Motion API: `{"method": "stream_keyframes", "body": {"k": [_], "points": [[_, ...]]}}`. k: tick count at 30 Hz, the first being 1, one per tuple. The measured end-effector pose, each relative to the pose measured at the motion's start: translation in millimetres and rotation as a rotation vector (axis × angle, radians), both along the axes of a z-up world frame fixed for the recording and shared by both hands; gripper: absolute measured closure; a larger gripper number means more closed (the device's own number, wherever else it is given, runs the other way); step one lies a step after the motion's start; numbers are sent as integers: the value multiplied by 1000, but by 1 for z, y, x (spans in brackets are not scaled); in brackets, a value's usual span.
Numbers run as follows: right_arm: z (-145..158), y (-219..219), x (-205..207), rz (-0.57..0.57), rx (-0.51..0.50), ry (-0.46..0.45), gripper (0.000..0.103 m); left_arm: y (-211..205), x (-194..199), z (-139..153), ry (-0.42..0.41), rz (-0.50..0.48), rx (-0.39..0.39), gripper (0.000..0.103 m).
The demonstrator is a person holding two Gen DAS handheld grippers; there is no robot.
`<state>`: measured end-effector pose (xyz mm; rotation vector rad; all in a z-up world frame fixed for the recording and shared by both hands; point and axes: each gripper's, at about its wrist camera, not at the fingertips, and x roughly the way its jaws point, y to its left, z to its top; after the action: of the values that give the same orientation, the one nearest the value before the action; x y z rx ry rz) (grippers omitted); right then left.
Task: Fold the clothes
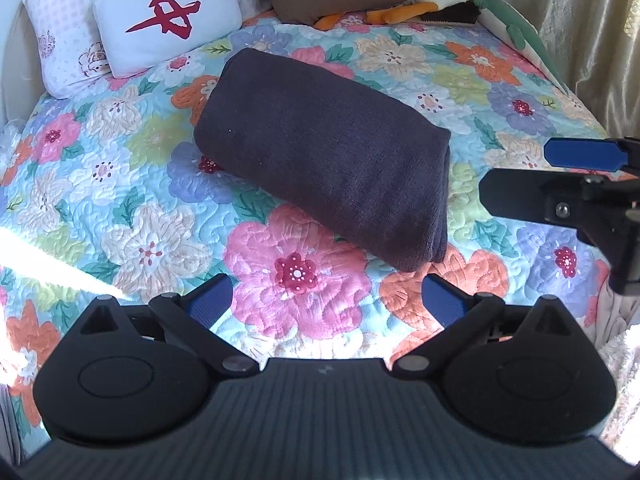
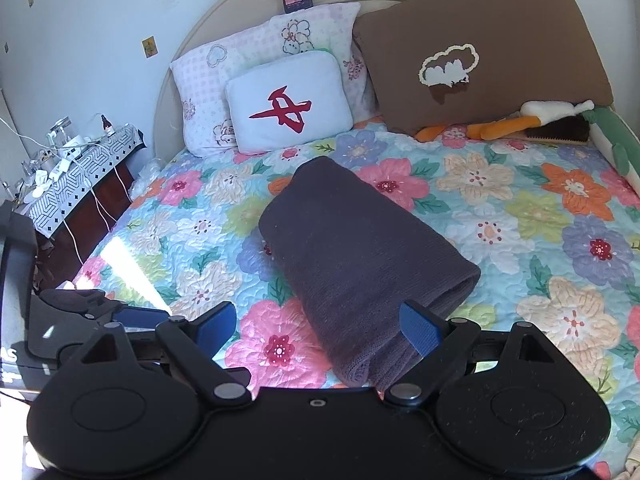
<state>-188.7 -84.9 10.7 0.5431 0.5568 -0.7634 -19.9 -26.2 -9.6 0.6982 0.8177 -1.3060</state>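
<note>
Folded dark garment point(image 1: 320, 152) on quilt point(image 1: 132, 184); both grippers, left point(image 1: 326, 300) and right point(image 2: 316, 322), hover, jaws spread, empty.

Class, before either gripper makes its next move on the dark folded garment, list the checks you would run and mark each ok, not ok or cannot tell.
1. Left gripper jaws open, nothing held: ok.
2. Right gripper jaws open, nothing pinched: ok.
3. Dark garment lies folded in a compact bundle on the floral quilt: ok.
4. Both grippers clear of the garment: left ok; right cannot tell.
5. Pillows clear of the garment: ok.
6. Inner layers folded evenly: cannot tell.
</note>
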Motion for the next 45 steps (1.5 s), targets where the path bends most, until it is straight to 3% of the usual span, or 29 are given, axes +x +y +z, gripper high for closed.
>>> {"method": "stream_keyframes", "body": {"k": [32,45], "points": [[-20,-7,-10,-30,51,-37,11,-4,-2,-4,-60,14,43,0],[-23,-5,-6,-19,43,-40,11,-2,-3,1,-95,-3,20,0]]}}
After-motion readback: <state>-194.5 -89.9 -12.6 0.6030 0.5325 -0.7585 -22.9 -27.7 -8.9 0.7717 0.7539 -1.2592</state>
